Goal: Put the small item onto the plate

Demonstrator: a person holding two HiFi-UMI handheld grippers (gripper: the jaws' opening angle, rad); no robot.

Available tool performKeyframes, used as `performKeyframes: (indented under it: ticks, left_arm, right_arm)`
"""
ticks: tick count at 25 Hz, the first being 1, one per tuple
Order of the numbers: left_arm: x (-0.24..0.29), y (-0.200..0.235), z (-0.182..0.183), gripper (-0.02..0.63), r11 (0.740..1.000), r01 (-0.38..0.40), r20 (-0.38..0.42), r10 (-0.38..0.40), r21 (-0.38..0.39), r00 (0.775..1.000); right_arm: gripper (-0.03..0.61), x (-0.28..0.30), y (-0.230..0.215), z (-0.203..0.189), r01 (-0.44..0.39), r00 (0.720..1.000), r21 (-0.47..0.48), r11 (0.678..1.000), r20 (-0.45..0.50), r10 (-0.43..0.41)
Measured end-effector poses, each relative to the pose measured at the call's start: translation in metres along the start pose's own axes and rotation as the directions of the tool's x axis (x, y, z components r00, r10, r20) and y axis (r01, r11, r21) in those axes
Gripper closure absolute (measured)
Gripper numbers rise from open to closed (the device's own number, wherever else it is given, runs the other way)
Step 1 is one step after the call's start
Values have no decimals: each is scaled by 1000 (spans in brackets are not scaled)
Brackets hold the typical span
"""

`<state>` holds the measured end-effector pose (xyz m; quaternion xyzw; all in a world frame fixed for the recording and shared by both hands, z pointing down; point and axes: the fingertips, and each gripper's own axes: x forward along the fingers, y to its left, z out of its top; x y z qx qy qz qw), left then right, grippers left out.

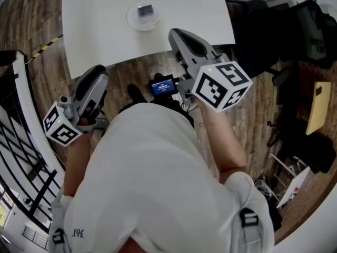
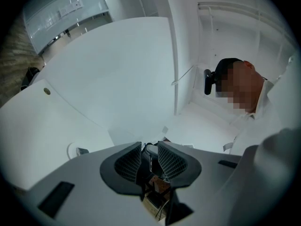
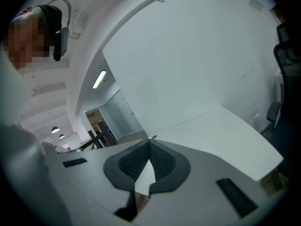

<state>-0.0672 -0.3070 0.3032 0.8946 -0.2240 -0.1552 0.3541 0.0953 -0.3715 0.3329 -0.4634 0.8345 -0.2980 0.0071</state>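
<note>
Grey, flat, roughly square small item; lying inside the round white plate, towards its far side; seen again low and small in the left gripper view, on the same plate.

Plate resting on the white rectangular table, near its middle; table edge nearest the person running just beyond both tools.

Right gripper, grey plastic with dark ribbed pads; raised above the near edge of the table, to the right of the plate and apart from it; jaws brought together at the tips in its own view, nothing clamped between them; black-and-white marker cube at its rear.

Left gripper, same make; lower left in the head view, off the table's near-left corner, well apart from the plate; jaws a little apart in its own view, nothing gripped; marker cube at its rear.

White shirt filling the lower head view; small blue-lit screen at the waist.

Brown wood-plank floor around the table; yellow-and-black striped tape at left; black chair at right.
</note>
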Motion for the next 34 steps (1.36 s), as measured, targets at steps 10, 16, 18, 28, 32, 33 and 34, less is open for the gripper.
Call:
performKeyframes:
  ticks: [10, 16, 18, 28, 32, 33, 34]
  left_arm:
    - [-6, -33, 11, 500, 996, 49, 9, -50, 78, 999]
    - [-5, -35, 6, 500, 996, 57, -7, -57, 68, 998]
    - [-4, -34, 3, 500, 996, 60, -16, -59, 62, 998]
    - [4, -35, -8, 500, 996, 78, -64, -75, 45, 995]
    - [6, -35, -10, 500, 995, 89, -80, -85, 42, 993]
    - [7, -35, -11, 500, 995, 91, -85, -87, 41, 993]
    - [8, -34, -12, 500, 995, 93, -89, -89, 40, 992]
  right_arm:
    - [577, -38, 56, 36, -89, 990, -38, 995, 105, 93]
    - [577, -41, 58, 42, -83, 988, -52, 995, 123, 89]
    - [577, -39, 57, 41, -83, 989, -52, 995, 121, 89]
    - [577, -35, 53, 48, -72, 988, -71, 995, 134, 81]
    - [577, -34, 52, 49, -68, 987, -75, 995, 138, 78]
    - [577, -33, 51, 50, -67, 987, -75, 995, 139, 77]
    - [577, -33, 50, 50, -66, 987, -76, 995, 139, 76]
